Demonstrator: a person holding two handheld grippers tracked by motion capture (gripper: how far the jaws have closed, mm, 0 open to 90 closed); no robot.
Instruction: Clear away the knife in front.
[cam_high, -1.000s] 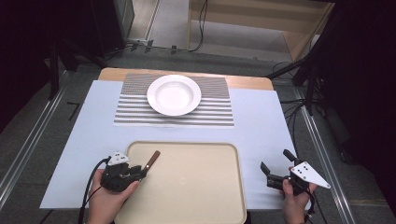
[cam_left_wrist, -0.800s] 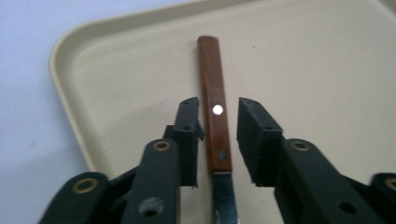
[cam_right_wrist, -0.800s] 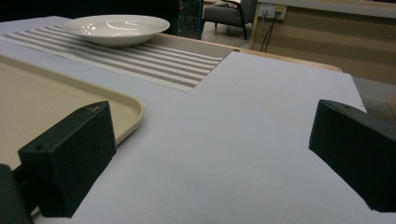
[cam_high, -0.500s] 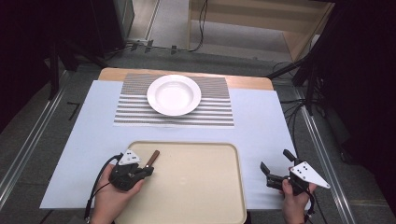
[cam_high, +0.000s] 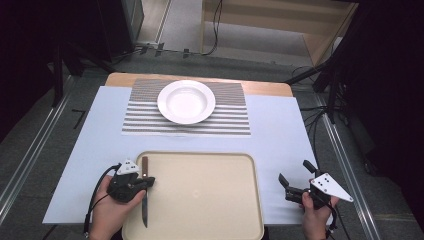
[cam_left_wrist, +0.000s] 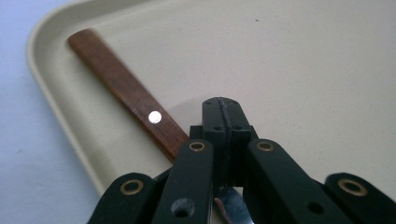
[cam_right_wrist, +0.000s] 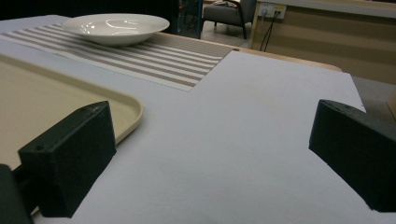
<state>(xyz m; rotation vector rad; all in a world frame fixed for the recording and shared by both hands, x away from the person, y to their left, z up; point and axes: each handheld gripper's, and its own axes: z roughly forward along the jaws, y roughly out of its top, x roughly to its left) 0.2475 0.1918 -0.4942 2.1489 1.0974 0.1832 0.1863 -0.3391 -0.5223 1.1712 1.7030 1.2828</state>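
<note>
Black fingers (cam_left_wrist: 219, 135), brass screws, grey plates

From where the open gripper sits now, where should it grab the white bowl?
Take the bowl by its wide flat rim on the near right edge, coming in low from the right gripper's side. The rim flares outward, so one jaw can slide under it and one over.

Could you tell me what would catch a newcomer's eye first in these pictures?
Probably the knife with its brown wooden handle, clamped in the left gripper over the left side of the beige tray at the near edge of the table. Next, the white bowl sits alone on the striped mat at the far side. The right gripper rests open on the pale sheet right of the tray, holding nothing.
</note>
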